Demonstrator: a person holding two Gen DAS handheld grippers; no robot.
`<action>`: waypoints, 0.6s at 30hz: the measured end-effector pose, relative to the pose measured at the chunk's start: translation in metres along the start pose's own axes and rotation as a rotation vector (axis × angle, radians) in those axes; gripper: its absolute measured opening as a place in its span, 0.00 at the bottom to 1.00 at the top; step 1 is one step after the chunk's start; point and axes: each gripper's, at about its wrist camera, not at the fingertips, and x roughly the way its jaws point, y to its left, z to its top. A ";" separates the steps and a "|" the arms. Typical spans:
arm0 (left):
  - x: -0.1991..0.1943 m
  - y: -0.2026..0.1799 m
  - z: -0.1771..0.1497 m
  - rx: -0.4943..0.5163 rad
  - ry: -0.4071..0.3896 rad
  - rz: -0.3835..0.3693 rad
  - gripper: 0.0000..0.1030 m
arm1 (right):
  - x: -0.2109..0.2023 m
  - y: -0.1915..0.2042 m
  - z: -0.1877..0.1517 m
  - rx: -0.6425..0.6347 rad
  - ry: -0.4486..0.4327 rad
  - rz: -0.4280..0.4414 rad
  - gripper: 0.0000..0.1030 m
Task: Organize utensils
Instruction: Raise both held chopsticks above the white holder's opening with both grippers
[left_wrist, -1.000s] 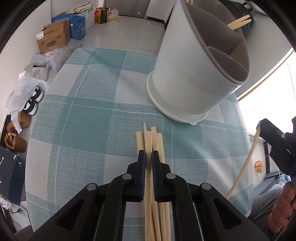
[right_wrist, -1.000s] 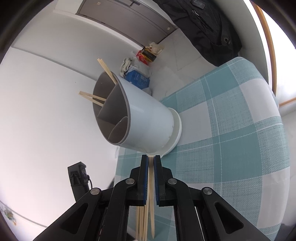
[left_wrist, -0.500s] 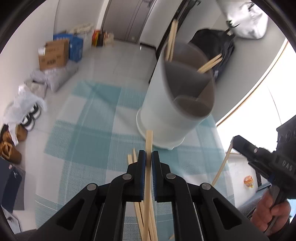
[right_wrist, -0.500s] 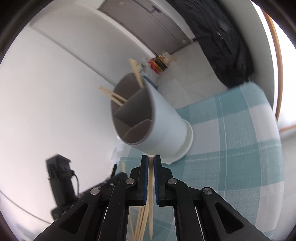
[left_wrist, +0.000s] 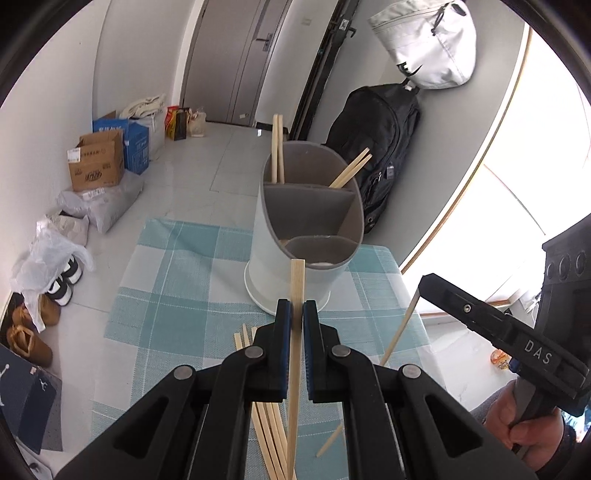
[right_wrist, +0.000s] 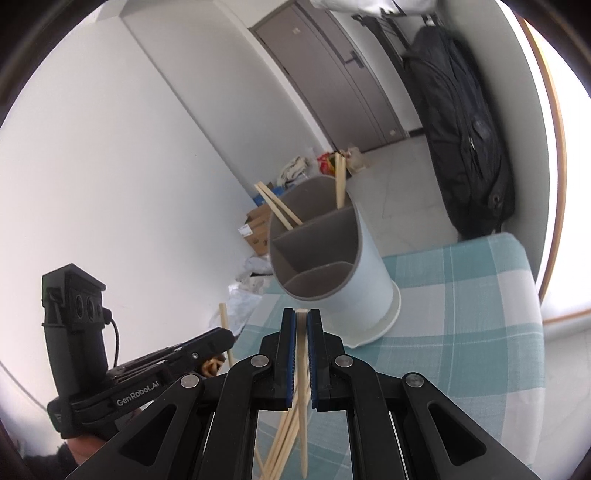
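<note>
A white utensil holder (left_wrist: 280, 269) with grey dividers stands on the checked cloth; it also shows in the right wrist view (right_wrist: 365, 280). Its far compartments hold chopsticks (left_wrist: 277, 147). My left gripper (left_wrist: 297, 310) is shut on one wooden chopstick (left_wrist: 296, 295), lifted, its tip just before the holder's near rim. My right gripper (right_wrist: 302, 319) is shut on another chopstick (right_wrist: 303, 365), raised in front of the holder. Several loose chopsticks (left_wrist: 267, 424) lie on the cloth below both grippers.
The teal and white checked cloth (left_wrist: 177, 288) covers a small table (right_wrist: 480, 332). Cardboard boxes (left_wrist: 96, 162), bags and shoes (left_wrist: 62, 280) sit on the floor to the left. A black backpack (left_wrist: 384, 147) hangs behind the holder.
Both grippers have risen from the cloth, each carrying a chopstick up and back, so the holder's open top now faces them. The loose chopsticks stayed on the cloth.
</note>
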 end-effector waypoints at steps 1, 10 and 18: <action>-0.002 0.000 0.001 0.002 -0.008 -0.005 0.02 | -0.002 0.002 0.001 -0.008 -0.008 0.002 0.05; -0.022 -0.010 0.024 -0.018 -0.097 -0.010 0.03 | -0.020 0.020 0.014 -0.064 -0.074 0.001 0.05; -0.031 -0.016 0.055 -0.045 -0.158 -0.022 0.03 | -0.034 0.026 0.043 -0.060 -0.120 0.011 0.05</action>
